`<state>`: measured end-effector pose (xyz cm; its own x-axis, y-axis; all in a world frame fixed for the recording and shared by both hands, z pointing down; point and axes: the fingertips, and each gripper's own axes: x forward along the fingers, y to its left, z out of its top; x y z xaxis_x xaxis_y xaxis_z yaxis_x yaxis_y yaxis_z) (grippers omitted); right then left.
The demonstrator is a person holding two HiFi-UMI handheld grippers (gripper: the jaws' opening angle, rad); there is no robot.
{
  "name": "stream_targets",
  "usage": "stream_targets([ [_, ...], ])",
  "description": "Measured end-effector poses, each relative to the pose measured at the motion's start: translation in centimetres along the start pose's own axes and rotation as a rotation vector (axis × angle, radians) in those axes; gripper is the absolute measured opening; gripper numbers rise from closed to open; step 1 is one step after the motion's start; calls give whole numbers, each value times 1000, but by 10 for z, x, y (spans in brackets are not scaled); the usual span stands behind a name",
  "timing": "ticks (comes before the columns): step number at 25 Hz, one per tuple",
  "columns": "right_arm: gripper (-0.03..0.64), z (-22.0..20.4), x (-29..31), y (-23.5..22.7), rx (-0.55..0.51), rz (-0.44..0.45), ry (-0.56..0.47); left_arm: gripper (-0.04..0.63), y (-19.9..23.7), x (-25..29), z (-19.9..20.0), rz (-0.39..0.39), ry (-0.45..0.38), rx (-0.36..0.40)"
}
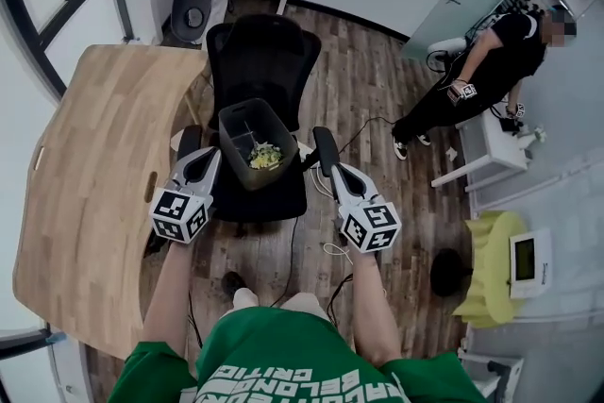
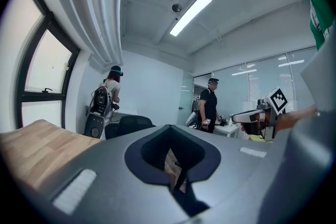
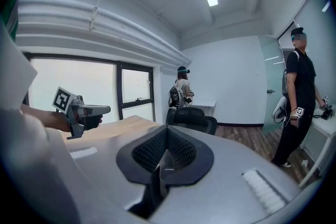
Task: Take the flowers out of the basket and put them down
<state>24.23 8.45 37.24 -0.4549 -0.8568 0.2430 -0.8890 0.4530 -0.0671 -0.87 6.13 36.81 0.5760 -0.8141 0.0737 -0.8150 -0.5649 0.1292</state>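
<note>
A dark grey basket (image 1: 236,116) stands on the seat of a black office chair (image 1: 263,47) in the head view. A small bunch of yellow-green flowers (image 1: 264,156) lies in its bottom. My left gripper (image 1: 192,144) hovers just left of the basket, level with its rim and apart from it, jaws shut and empty. My right gripper (image 1: 324,144) hangs just right of the basket, also shut on nothing. In the left gripper view the jaws (image 2: 176,186) meet along a line. The right gripper view shows its jaws (image 3: 159,178) pressed together too. Both point out over the room, not at the basket.
A curved wooden table (image 1: 94,165) lies close on the left. A person in black (image 1: 491,61) stands at the right by a white table (image 1: 500,156). A yellow stool (image 1: 491,269) is at the lower right. Cables (image 1: 330,250) trail on the wood floor under the chair.
</note>
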Motion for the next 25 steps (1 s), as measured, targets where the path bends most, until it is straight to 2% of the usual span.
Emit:
stream_targets([
  [4,6,-3,7,-1,14,-31,7,17,7,6,-6,-30,5,-4],
  [11,6,-4,36,0,25,-24,9,17,22,16,-6,-40,4,-5],
  [16,6,-4,81,-8,55,21,-3,17,25,35,-20,-58,70,42],
  [25,6,5,170,-33,64,130,14,17,57,90,-16,3,112,39],
])
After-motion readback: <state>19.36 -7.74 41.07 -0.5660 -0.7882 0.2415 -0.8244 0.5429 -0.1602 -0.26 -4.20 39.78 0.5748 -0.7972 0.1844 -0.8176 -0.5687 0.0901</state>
